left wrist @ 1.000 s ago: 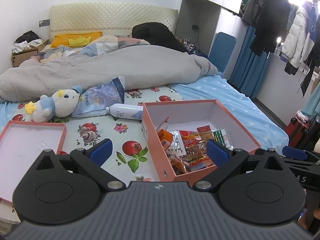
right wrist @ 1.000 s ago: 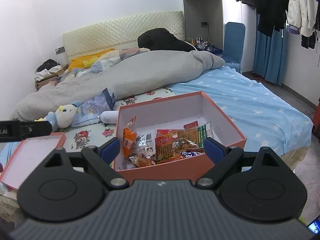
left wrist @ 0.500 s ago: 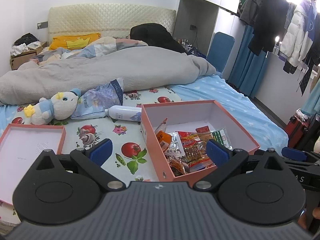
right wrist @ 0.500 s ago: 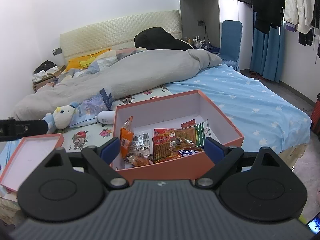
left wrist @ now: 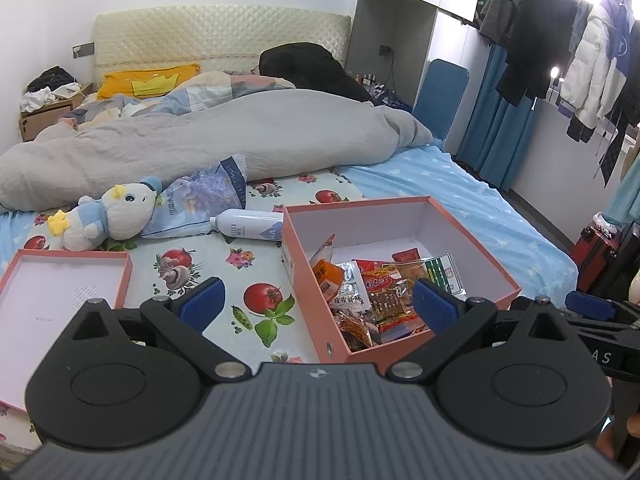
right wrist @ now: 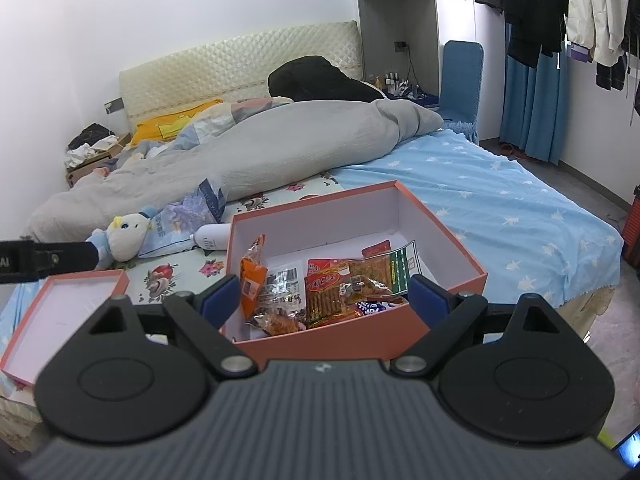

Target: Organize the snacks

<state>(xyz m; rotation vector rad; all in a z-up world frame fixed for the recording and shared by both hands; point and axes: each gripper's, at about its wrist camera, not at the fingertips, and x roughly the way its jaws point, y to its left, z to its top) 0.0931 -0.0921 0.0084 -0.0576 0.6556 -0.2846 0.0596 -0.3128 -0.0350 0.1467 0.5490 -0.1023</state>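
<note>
Sitting in the open pink box [right wrist: 436, 288] on the bed [right wrist: 500, 208]: snack packets [right wrist: 320, 292], piled toward its near end. Box runs lengthwise away from both cameras. Right hand-held gripper [right wrist: 320, 300] looks nearer, lined up with the pile, jaws spread wide, nothing held. Left hand-held gripper [left wrist: 316, 304] sits off the box's left corner, also wide open and empty. Lid [left wrist: 52, 280] lies left of the box, apart from it. Judgement: right takes the next pick.

Bedroom: a bed [left wrist: 460, 184] with padded headboard [left wrist: 220, 36] is set against white walls; coats [left wrist: 560, 40] are hung beside blue curtains [left wrist: 492, 132].
</note>
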